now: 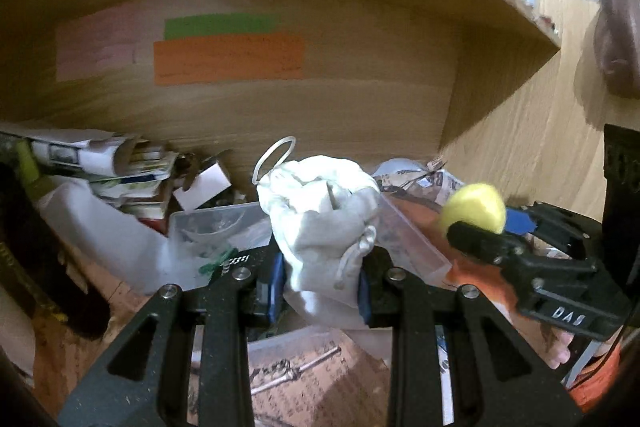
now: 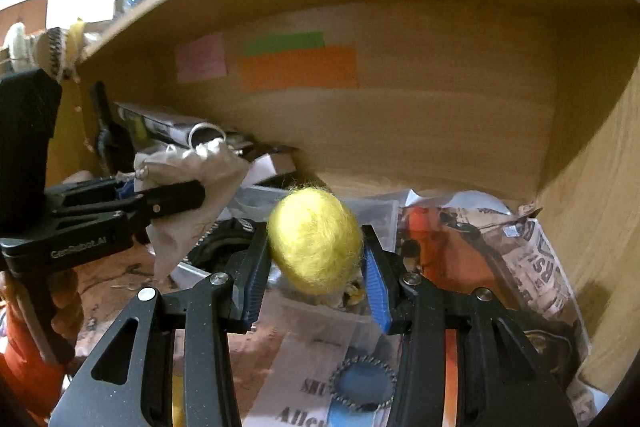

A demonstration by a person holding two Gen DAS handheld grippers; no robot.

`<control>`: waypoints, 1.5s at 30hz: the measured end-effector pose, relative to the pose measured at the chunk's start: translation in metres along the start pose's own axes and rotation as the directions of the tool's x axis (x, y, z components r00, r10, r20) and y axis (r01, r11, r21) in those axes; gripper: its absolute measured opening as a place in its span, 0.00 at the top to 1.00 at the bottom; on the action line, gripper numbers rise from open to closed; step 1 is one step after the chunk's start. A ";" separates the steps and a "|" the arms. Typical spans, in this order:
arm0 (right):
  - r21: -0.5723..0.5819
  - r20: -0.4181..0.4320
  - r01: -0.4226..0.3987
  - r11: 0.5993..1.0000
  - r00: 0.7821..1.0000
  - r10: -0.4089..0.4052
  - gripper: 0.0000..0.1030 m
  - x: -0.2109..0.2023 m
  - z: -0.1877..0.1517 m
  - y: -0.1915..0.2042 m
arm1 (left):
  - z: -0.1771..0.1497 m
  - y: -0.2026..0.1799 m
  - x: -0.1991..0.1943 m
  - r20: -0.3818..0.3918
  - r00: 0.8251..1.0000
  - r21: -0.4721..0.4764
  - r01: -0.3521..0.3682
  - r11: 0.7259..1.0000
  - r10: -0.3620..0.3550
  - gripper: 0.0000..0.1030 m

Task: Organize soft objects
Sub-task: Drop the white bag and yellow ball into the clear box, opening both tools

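Left claw (image 1: pixel 322 283) clamped on a white drawstring pouch (image 1: pixel 320 223), right claw (image 2: pixel 316 279) clamped on a yellow felt ball (image 2: pixel 314 239); both held lifted over the cluttered shelf (image 2: pixel 440 147) floor. Judged mid-task: 2 soft items picked, neither placed. Destination not visible; shelf clutter blurred, partly hidden.

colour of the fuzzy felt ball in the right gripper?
Yellow fuzzy felt ball, gripped by the right gripper; clearest in the right wrist view.

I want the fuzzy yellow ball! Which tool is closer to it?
Right. The right tool is squeezing the yellow ball; the left tool sits off to its left, gripping the white pouch.
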State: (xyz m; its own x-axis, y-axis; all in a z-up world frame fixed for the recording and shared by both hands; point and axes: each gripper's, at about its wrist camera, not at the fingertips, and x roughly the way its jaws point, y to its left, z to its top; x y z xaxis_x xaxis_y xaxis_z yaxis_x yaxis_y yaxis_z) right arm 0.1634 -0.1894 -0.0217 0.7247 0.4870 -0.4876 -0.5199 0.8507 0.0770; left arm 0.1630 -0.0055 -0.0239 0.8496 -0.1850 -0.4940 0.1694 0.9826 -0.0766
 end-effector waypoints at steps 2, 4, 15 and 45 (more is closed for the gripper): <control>-0.001 -0.031 0.011 1.000 0.999 -0.011 0.61 0.012 -0.002 -0.004 | 0.001 -0.001 0.014 -0.027 1.000 0.004 0.003 1.000 -0.003 0.72; 0.008 -0.059 0.017 1.000 0.998 -0.016 0.61 0.023 -0.004 -0.008 | 0.002 -0.002 0.029 -0.052 0.999 0.004 -0.003 1.000 0.003 0.72; 0.076 -0.171 0.018 0.997 0.985 -0.005 0.61 0.067 -0.017 -0.023 | -0.002 0.009 0.096 -0.171 0.985 -0.046 -0.042 0.998 0.034 0.72; 0.014 -0.055 0.058 0.998 0.997 -0.057 0.21 0.014 0.000 -0.014 | -0.005 -0.002 0.036 -0.079 0.996 -0.027 -0.043 0.999 0.041 0.14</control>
State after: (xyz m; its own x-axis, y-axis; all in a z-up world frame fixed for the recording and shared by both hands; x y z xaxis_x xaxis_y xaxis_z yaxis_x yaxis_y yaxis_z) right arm 0.1809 -0.1941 -0.0296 0.7268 0.4261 -0.5386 -0.4711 0.8800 0.0605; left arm 0.1906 -0.0141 -0.0458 0.8134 -0.1424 -0.5639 0.1189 0.9898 -0.0784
